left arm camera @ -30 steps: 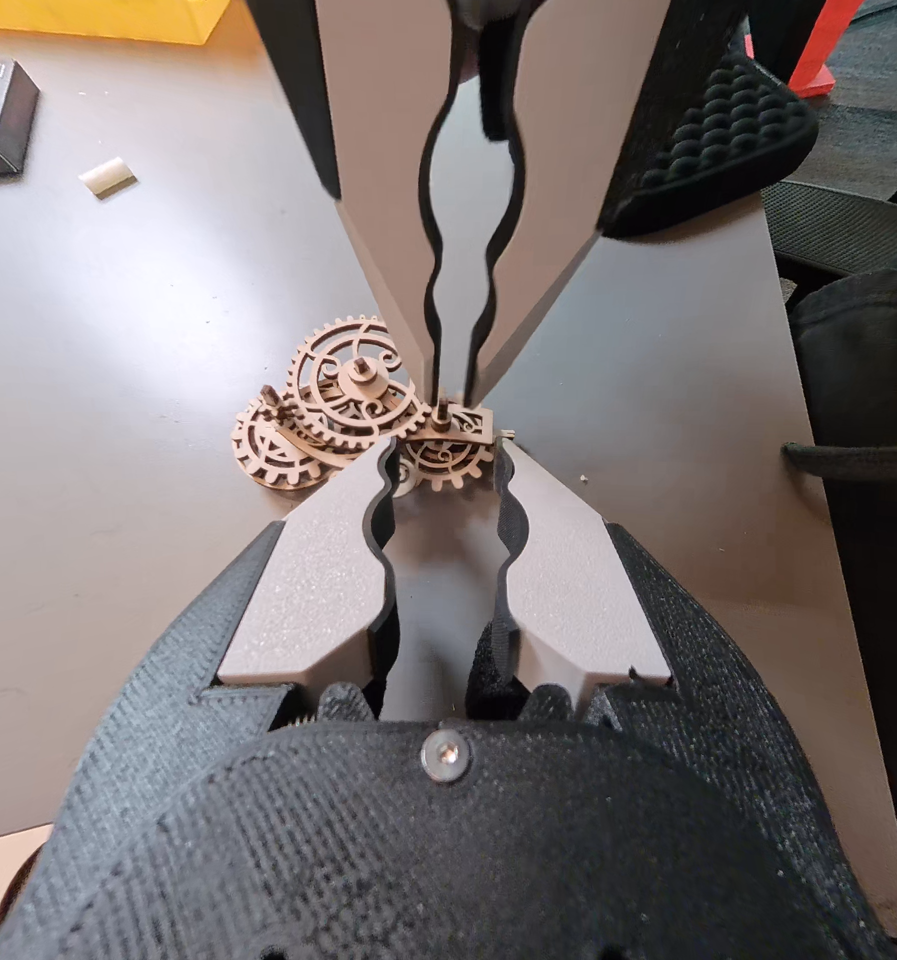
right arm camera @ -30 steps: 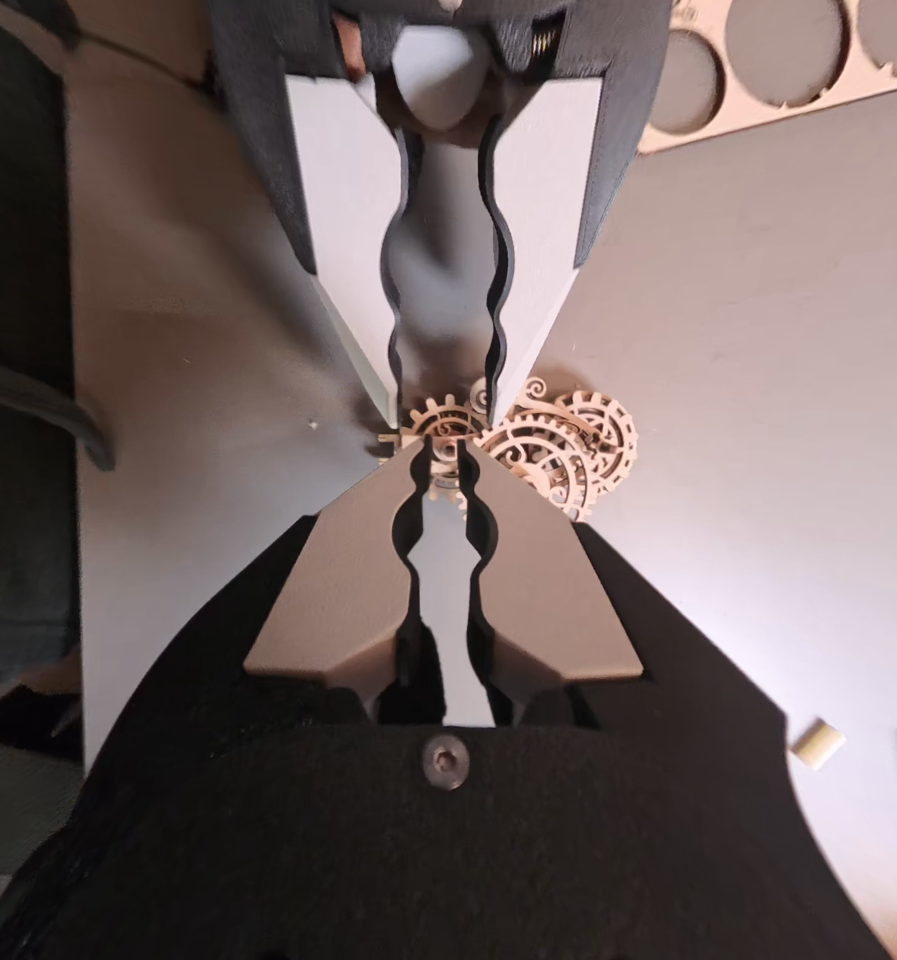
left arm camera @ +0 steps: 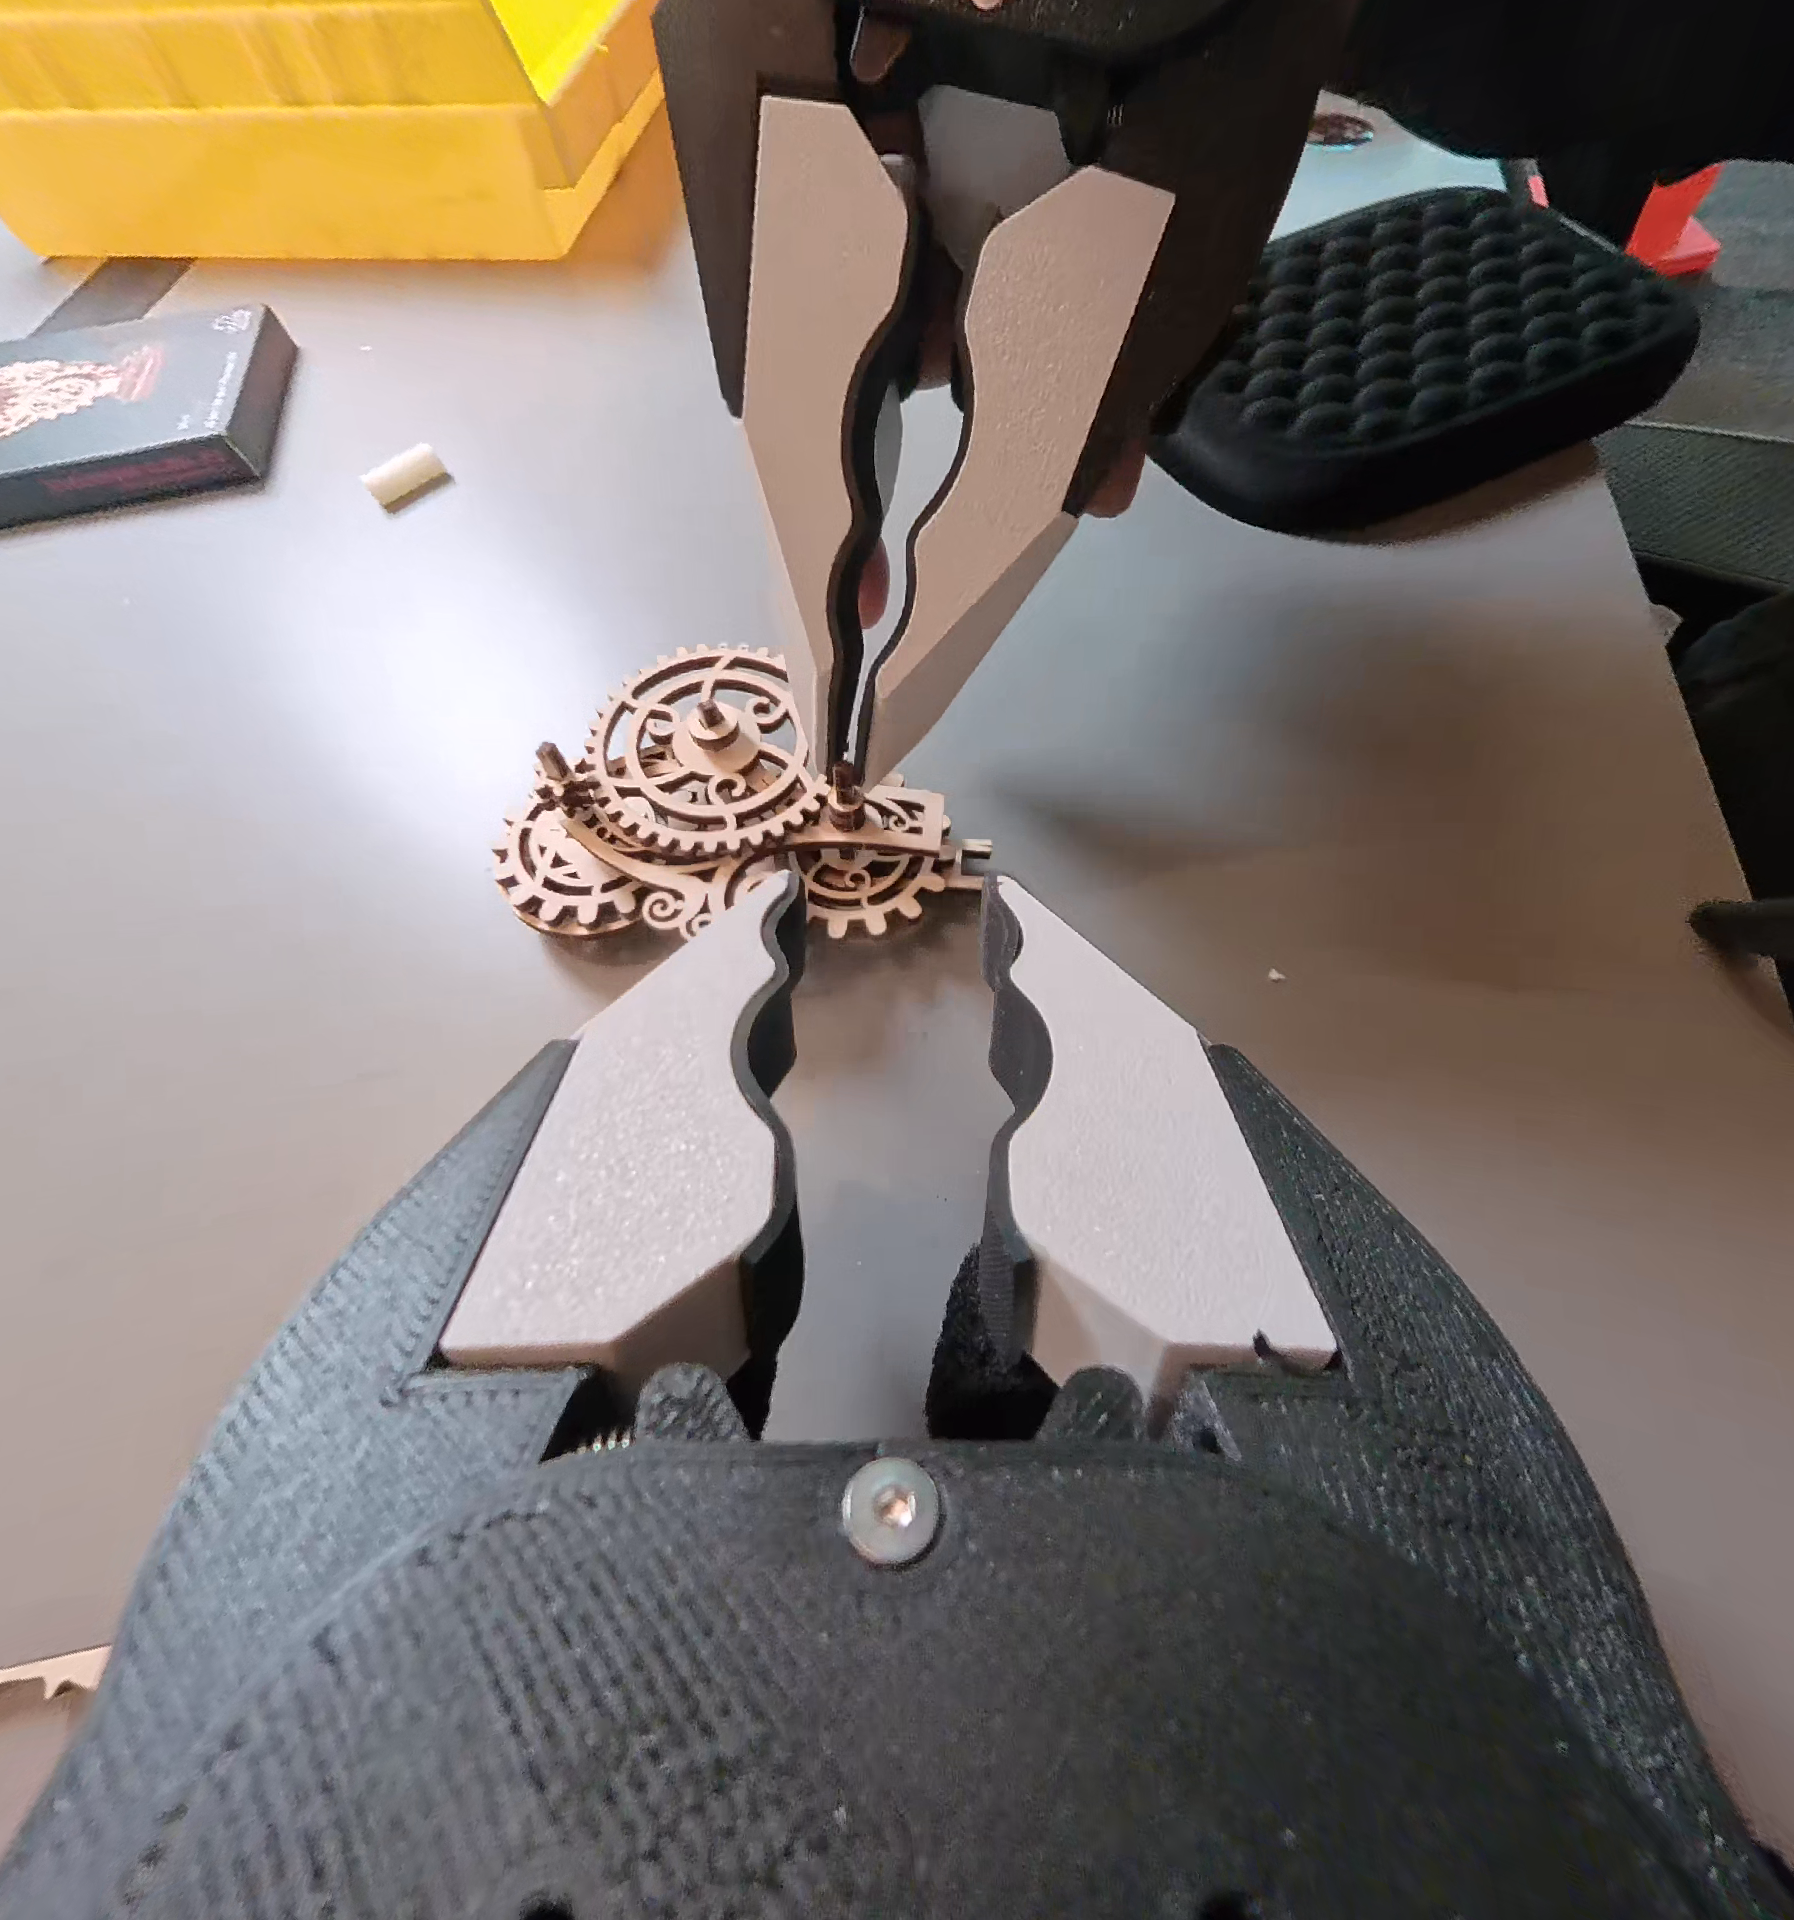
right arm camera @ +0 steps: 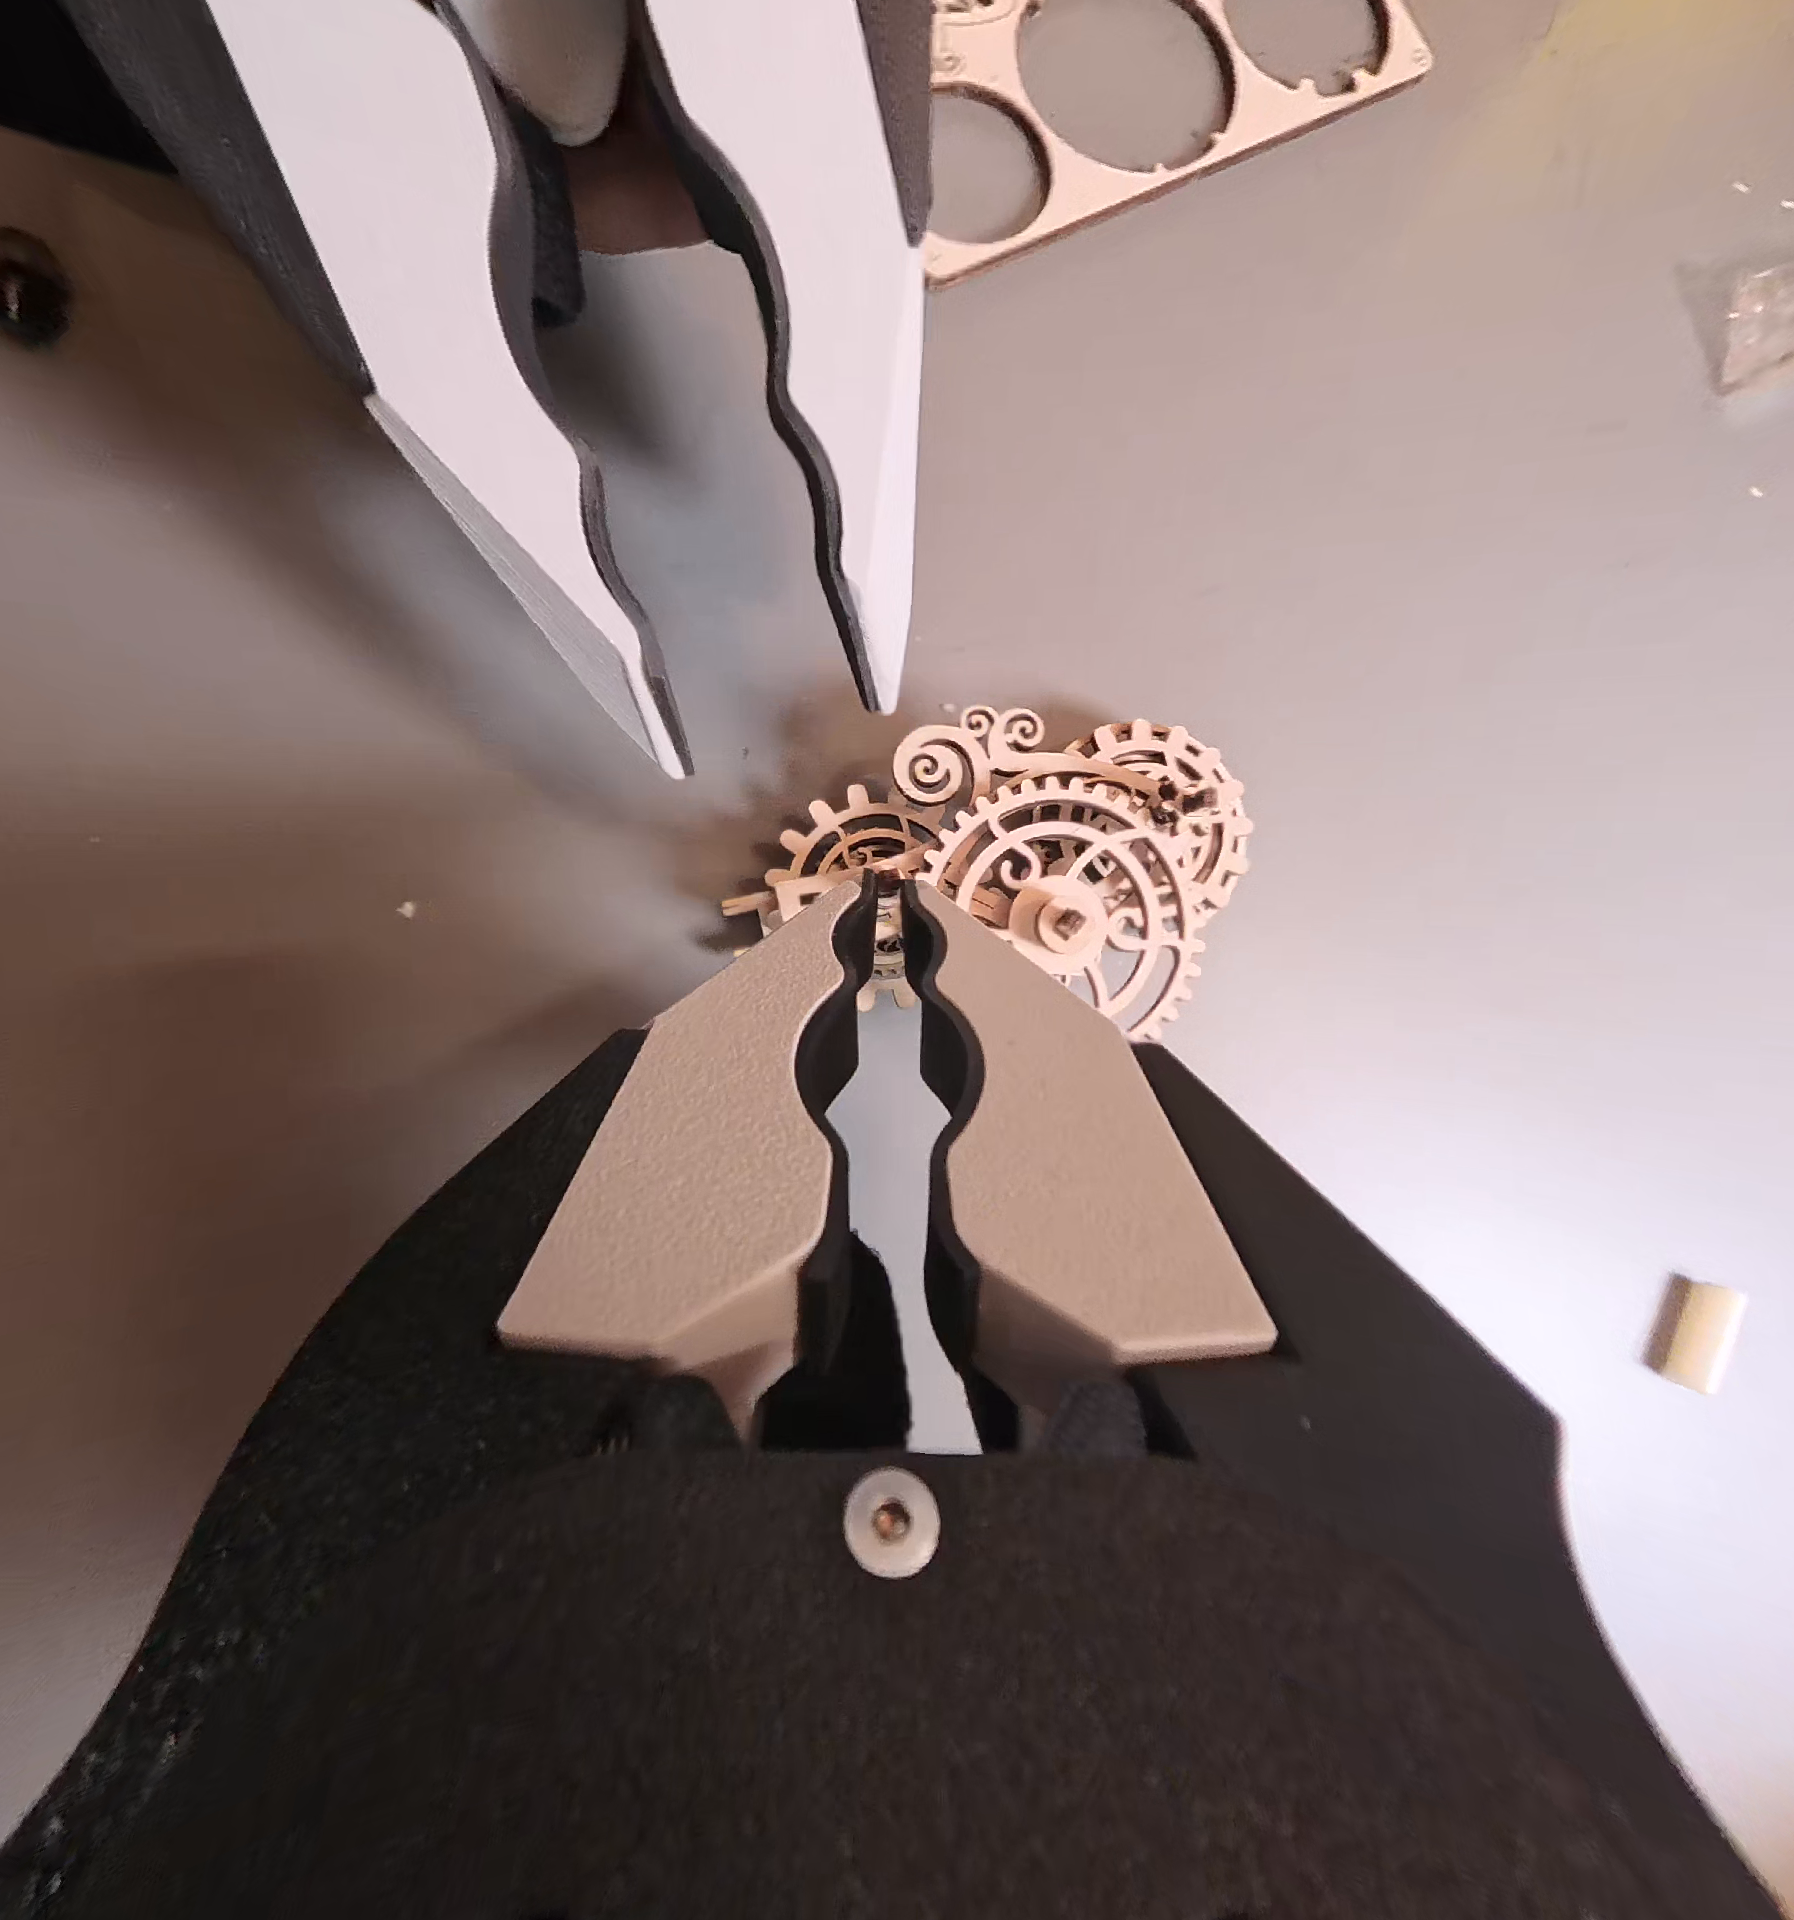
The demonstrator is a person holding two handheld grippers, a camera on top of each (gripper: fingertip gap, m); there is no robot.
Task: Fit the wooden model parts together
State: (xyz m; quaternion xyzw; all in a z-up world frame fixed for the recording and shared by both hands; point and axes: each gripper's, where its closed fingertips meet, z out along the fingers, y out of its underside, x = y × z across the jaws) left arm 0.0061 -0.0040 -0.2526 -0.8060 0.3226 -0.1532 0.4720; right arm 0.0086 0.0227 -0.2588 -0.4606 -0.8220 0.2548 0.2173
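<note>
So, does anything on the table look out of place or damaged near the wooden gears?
Nothing looks broken. The wooden gear model lies flat on the table, gears meshed. The only stray things are a small white crumb to its right and a little white block lying loose near the black box.

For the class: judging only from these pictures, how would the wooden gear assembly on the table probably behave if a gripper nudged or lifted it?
The wooden gear assembly looks thin and pierced with cutouts, so probably light and easily slid. Its fine teeth and scrollwork seem fragile. Lying flat, it is unlikely to roll.
</note>
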